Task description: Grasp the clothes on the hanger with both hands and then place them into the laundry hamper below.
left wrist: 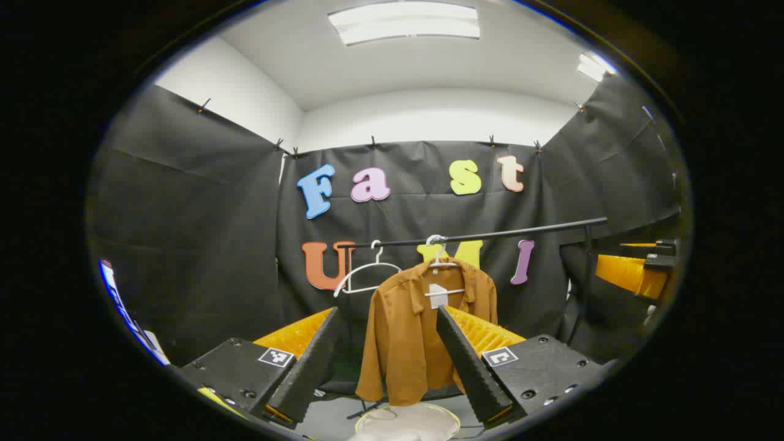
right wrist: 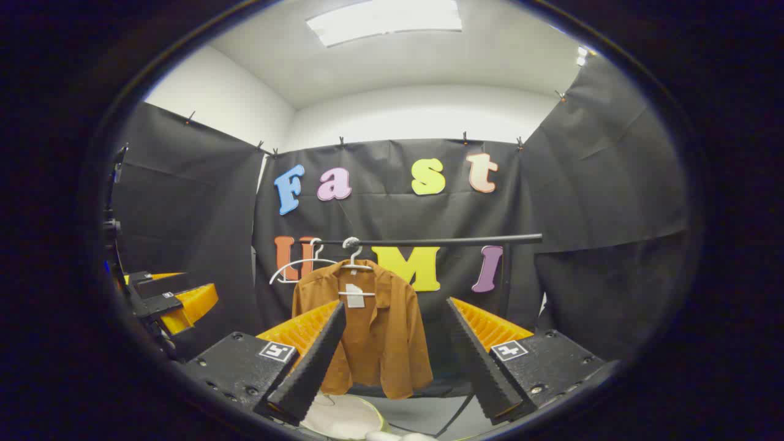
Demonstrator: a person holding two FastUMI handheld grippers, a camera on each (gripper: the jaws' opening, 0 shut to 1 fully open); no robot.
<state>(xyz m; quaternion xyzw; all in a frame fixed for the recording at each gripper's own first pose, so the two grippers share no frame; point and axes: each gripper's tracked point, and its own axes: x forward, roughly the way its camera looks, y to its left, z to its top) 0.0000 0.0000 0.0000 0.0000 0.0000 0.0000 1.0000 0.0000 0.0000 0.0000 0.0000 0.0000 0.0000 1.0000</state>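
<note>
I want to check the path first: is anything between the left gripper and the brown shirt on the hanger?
No. In the left gripper view the open left gripper faces the brown shirt across bare air.

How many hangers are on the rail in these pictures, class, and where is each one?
2. An empty white hanger hangs near the rail's left end; a second hanger just right of it carries the brown shirt. None looks hidden.

Hand-held gripper (left wrist: 386, 361): black screwed blocks, square markers.
</note>
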